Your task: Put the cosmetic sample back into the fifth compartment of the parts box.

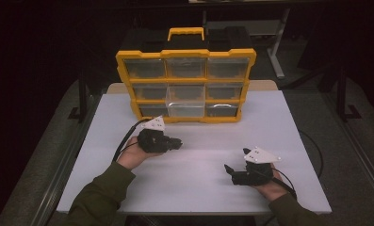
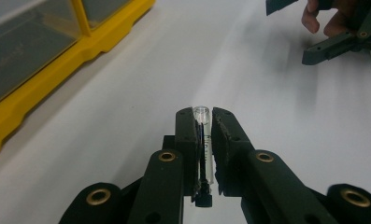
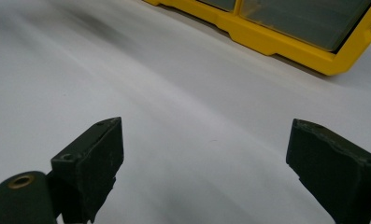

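Note:
My left gripper (image 2: 203, 126) is shut on a small clear tube (image 2: 202, 114) with a black end, held lengthwise between its pads above the white table (image 2: 248, 79). In the high view the left gripper (image 1: 179, 142) is left of centre, pointing right, just in front of the yellow drawer organizer (image 1: 187, 84). My right gripper (image 3: 204, 154) stands open with nothing but bare table between its jaws. It rests at the front right (image 1: 236, 160) and points left, and the left gripper view also shows the right gripper (image 2: 295, 28).
The organizer (image 3: 276, 39) stands at the back of the table (image 1: 199, 188) with three rows of clear drawers. The middle drawer of the bottom row (image 1: 185, 109) is pulled out. Cables trail from both grippers. Dark floor surrounds the table edges.

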A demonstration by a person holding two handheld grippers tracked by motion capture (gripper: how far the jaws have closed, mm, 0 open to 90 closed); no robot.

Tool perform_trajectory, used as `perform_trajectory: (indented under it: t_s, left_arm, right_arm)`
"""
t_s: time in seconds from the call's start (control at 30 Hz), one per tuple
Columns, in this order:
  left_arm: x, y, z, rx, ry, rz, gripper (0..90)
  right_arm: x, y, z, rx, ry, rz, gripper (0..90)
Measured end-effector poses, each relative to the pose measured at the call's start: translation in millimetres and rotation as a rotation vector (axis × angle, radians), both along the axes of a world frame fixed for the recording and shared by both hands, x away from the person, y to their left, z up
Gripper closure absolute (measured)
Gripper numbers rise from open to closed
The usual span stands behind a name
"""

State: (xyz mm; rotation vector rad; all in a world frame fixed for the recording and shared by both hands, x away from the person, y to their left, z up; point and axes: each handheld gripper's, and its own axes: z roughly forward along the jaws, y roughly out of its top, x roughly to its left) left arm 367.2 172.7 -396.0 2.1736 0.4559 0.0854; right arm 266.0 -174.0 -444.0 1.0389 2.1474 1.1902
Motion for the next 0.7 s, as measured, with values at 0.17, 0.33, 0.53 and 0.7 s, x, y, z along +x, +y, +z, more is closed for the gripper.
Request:
perform_trajectory:
  t_s: [0.17, 0.33, 0.53, 0.7]
  left_arm:
    - [1.6, 6.4, 3.6, -0.01, 0.008, 0.022, 80.7]
    - [3.1, 11.5, 6.9, -0.007, 0.005, 0.029, 80.7]
    - [3.2, 16.4, 11.9, -0.015, 0.02, 0.048, 80.7]
    - [4.2, 20.0, 17.1, -0.02, 0.015, 0.054, 80.7]
  right_arm:
    - [0.0, -0.1, 0.0, -0.002, 0.0, 0.001, 10.4]
    - [0.0, 0.0, 0.1, -0.001, -0.002, 0.0, 10.4]
    - [0.0, 0.0, 0.0, -0.001, 0.0, -0.001, 10.4]
    - [0.5, -0.5, -0.1, -0.007, 0.0, 0.002, 10.4]
